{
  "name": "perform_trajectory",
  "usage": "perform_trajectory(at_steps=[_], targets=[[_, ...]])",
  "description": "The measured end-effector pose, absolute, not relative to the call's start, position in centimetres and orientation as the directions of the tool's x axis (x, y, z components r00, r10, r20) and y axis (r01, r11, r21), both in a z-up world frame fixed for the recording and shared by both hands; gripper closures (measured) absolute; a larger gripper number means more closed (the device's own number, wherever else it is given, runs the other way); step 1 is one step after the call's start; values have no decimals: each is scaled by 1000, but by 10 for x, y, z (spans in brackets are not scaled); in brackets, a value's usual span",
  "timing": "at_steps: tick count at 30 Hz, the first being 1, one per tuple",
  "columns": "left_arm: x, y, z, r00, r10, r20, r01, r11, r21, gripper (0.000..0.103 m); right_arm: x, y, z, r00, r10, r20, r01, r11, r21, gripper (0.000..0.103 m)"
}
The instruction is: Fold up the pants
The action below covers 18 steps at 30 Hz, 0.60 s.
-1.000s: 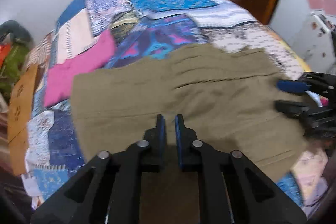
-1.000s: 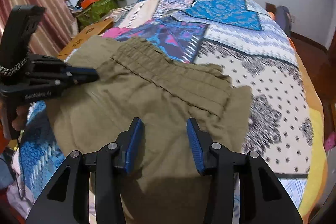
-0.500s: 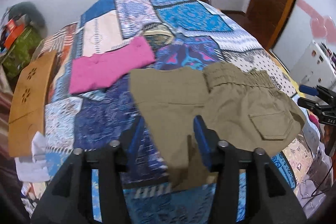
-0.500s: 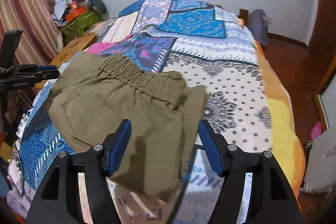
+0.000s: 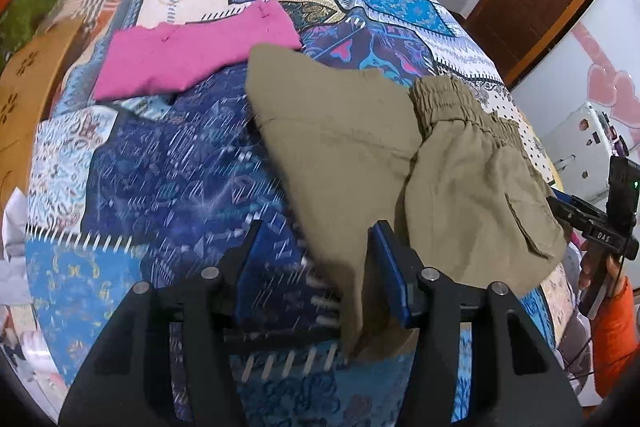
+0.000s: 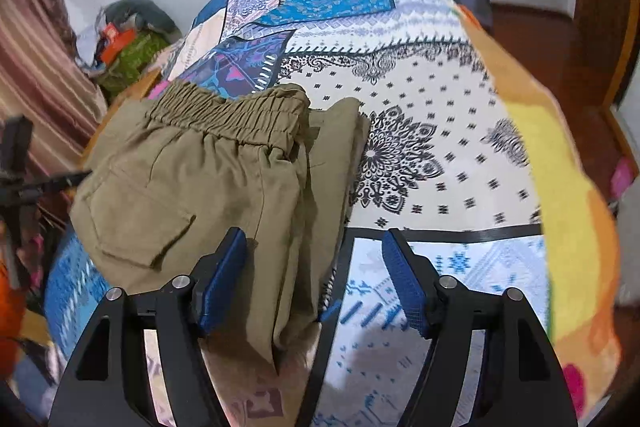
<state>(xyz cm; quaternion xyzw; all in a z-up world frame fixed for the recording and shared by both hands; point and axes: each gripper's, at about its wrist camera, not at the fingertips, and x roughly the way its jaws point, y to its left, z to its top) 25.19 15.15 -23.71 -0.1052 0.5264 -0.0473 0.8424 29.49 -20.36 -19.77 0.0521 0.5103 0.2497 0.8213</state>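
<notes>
1. Closest to me, the left gripper [image 5: 316, 267] hangs over the near edge of the bed with its blue pads spread wide and nothing pinched; a drooping corner of the khaki pants [image 5: 360, 155] lies in the gap, loose rather than held, I judge.
2. The right gripper [image 6: 314, 275] is likewise parted and empty-handed, its left pad over the khaki cloth and its right pad over the patchwork bedspread [image 6: 440, 131]. Both being free suggests the pair is between grasps.
3. The pants [image 6: 208, 179] lie on the near part of the bed, the seat half with its flap pocket [image 6: 140, 223] doubled over the leg layer, so a fold looks made already. The lower edge hangs off the bedside.
4. The elastic waistband [image 6: 228, 115] sits on the far side of the bundle, bunched.
5. Further off, a pink garment [image 5: 192, 55] lies flat just beside the leg end, perhaps touching; blur hides the edge.
6. No basket or box for the pants shows anywhere.
</notes>
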Motion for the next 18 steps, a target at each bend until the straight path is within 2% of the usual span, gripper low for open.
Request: perform_trajectory(at_steps=[6,12,14,15,17,18], targets=[[272,147,-239,447,-240,-862,-10,962,-273,50,312,-198,-208,318,505,-803,-346,850,398,34],[289,135,-243,456,-205,-866,16,975,-223,51,328,-184,-213,281,523,-805,-376,831,409,34],[291,132,-242,465,-184,-866,19,980,-198,63,332,-180,-214,272,533,-801,-389,822,415,37],[293,131,-242,468,-175,-866,20,982,-187,66,333,-179,-214,273,534,-800,-394,821,414,42],[294,130,-240,471,-153,-869,17,986,-164,81,334,-178,-212,277,533,-799,-409,818,405,49],[295,129,-239,467,-144,-872,12,988,-157,83,334,-178,-211,280,532,-799,-413,818,400,56]])
